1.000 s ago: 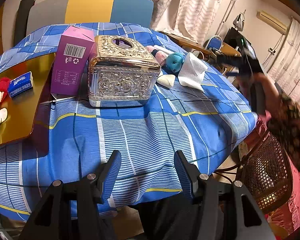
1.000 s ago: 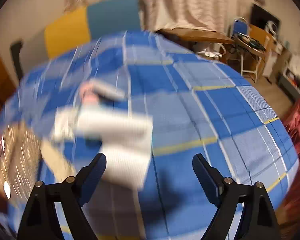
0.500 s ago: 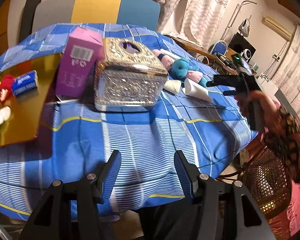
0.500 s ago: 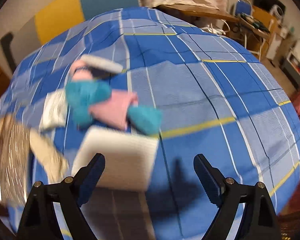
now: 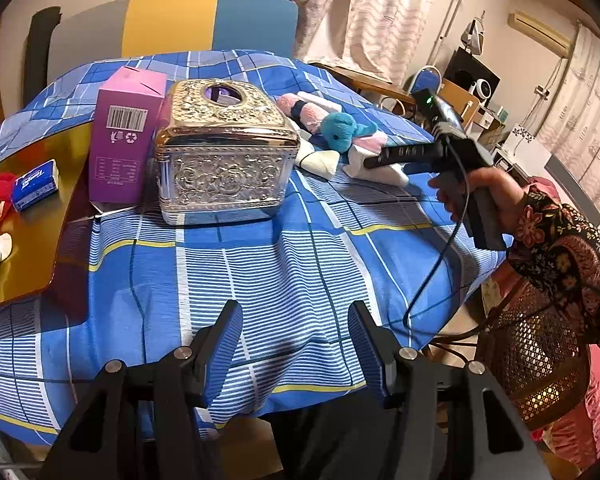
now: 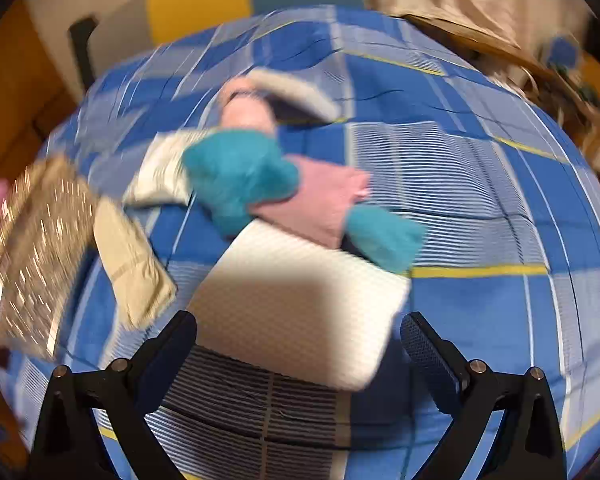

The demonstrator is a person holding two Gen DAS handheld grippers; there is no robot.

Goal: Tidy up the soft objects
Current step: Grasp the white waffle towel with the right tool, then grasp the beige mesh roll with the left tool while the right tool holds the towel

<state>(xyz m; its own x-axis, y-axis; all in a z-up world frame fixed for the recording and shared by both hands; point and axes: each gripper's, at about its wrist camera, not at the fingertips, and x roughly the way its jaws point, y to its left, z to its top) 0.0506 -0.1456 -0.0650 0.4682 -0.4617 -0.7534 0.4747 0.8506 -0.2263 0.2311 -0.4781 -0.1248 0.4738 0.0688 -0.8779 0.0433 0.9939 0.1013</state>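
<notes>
Right gripper (image 6: 298, 344) dropped closer over flat white quilted pad (image 6: 300, 300) since a second ago; jaws opening, pad between, untouched. Pad beside teal-pink plush toy (image 6: 260, 184). Grasp looks imminent. Left gripper (image 5: 294, 344) jaws apart, empty.

One purple box (image 5: 126, 136), one ornate metal box (image 5: 224, 152), one teal plush toy (image 6: 240, 172).

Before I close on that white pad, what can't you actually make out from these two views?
- Right wrist view: motion blur smears the teal and pink plush toy and the ornate box; fine detail is lost.
- Left wrist view: the right gripper is seen edge-on, covering part of the white folded pad; contact cannot be told.
- Left wrist view: the gold tray and its white items run off the left edge.
- Box contents: hidden by its walls.
</notes>
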